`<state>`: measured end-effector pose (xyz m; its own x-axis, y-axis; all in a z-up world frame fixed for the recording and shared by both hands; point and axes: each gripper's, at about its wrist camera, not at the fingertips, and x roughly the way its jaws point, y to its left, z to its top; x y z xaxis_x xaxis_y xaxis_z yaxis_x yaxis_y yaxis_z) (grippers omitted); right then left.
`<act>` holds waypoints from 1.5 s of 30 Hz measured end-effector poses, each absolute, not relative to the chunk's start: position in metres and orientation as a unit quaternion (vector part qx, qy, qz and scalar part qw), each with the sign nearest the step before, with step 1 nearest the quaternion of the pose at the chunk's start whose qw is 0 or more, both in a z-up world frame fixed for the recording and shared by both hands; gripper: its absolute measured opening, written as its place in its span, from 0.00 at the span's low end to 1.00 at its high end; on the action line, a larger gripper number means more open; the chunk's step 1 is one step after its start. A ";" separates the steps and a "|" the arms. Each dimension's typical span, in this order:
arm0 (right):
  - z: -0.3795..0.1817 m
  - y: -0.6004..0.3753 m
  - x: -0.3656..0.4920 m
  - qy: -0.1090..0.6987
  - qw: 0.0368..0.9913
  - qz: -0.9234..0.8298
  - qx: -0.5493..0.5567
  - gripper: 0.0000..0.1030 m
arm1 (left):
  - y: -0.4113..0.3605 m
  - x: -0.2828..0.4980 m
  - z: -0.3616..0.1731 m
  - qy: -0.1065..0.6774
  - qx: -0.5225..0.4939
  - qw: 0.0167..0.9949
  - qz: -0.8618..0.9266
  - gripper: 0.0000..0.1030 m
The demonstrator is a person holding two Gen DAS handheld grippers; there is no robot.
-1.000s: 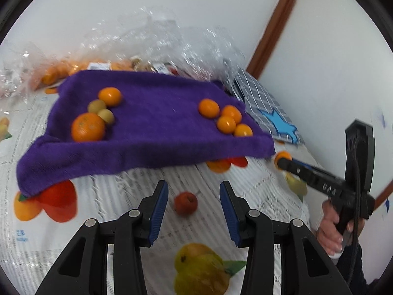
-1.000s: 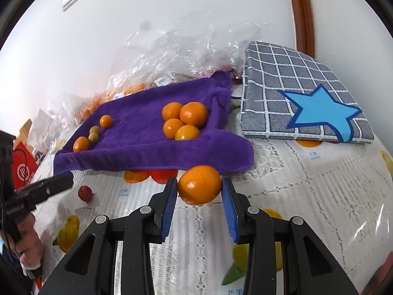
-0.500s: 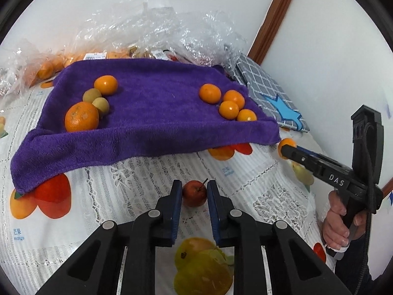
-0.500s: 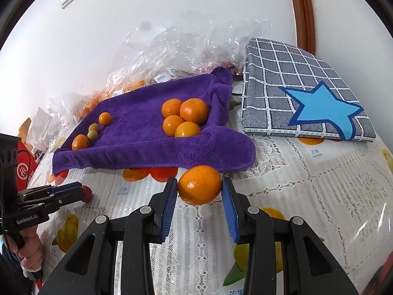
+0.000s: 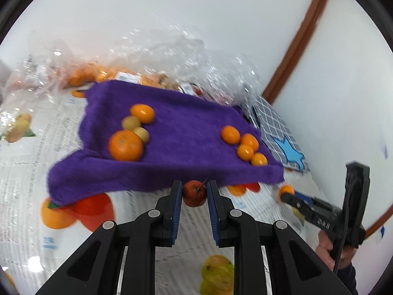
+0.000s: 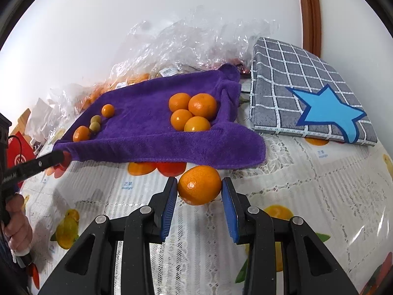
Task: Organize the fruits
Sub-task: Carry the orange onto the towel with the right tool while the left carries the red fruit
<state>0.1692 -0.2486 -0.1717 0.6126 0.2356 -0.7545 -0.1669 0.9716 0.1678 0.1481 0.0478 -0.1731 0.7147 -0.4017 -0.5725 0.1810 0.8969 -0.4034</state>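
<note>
From my left wrist camera, my left hand-held gripper [image 5: 194, 193] is clamped on a small red apple-like fruit with a thin stem [image 5: 194, 193], its blue-padded fingers [image 5: 176, 205] pressing the fruit from both sides just in front of the near edge of the purple terry towel [image 5: 176, 147]. The towel lies on the tabletop under a white lace cloth printed with fruit pictures [image 5: 29, 172]. On the towel's left part sit a large orange [image 5: 125, 145], two small yellow-green round fruits [image 5: 131, 123] and a smaller orange mandarin [image 5: 142, 113], all close together; on its right part four small mandarins [image 5: 245, 145] lie in a touching cluster. Behind the towel are crumpled clear plastic bags [image 5: 172, 56] with more orange fruit inside. At the right edge of this view my right hand-held gripper [image 5: 286, 194] holds an orange fruit at its tip, above the lace cloth and clear of the towel's corner. This picture is somewhat blurred. From my right wrist camera, the right hand-held gripper [image 6: 199, 188] grips a round orange mandarin [image 6: 199, 185] between its blue pads, just in front of the towel's [image 6: 147, 132] near right corner. The four-mandarin cluster [image 6: 192, 111] lies straight ahead on the towel. To the right lies a grey checked cushion with a blue star [image 6: 312, 93], beside the towel. At the far left my left hand-held gripper [image 6: 64, 158] reaches toward the towel's near left corner; red shows at its tip.
</note>
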 end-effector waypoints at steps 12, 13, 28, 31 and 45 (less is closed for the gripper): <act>-0.155 -0.225 0.165 0.428 0.892 0.138 0.054 0.36 | 0.083 0.150 -0.166 0.315 -0.226 0.912 -0.137 0.19; -0.152 -0.222 0.165 0.426 0.892 0.140 0.054 0.36 | 0.085 0.151 -0.165 0.319 -0.227 0.911 -0.128 0.19; -0.105 -0.205 0.188 0.392 0.906 0.153 0.041 0.36 | 0.109 0.146 -0.107 0.319 -0.212 0.921 -0.068 0.19; -0.093 -0.204 0.196 0.383 0.910 0.153 0.038 0.36 | 0.115 0.144 -0.101 0.316 -0.220 0.921 -0.060 0.19; -0.046 -0.197 0.241 0.346 0.923 0.167 0.024 0.36 | 0.113 0.177 -0.065 0.306 -0.212 0.927 -0.055 0.19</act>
<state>0.2414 -0.1973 -0.0455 0.7048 0.3244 -0.6309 -0.2908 0.9433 0.1602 0.1770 0.1126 -0.0650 0.8066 -0.2321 -0.5437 -0.0270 0.9043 -0.4261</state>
